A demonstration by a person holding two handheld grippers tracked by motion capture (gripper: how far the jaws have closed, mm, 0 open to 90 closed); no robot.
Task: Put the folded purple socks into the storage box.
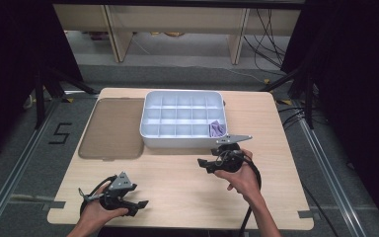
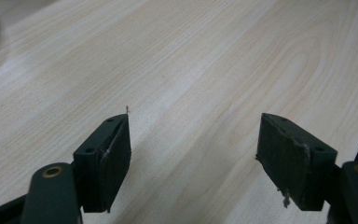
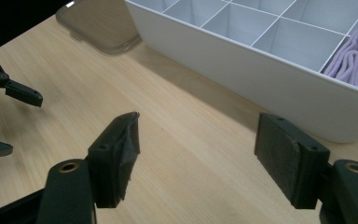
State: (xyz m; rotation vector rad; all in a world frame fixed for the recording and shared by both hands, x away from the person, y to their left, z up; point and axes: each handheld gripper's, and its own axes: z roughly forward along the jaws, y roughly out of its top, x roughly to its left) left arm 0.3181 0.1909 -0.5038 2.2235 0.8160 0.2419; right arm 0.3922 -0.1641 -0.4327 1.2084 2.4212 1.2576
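Wooden table bears white compartment tray; purple cloth lies upper right, beyond right gripper, jaws wide, empty. Left gripper likewise wide, empty.

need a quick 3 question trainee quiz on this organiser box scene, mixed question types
1. True or false: the purple cloth lies in a near corner compartment of the white organiser box.
2. Where is the clear lid? A) on the box B) flat on the table beside the box C) held by the tongs
3. Fill in: the right tongs hold ____.

Key: 1 true; 2 B; 3 nothing, the jaws stand apart over bare wood.
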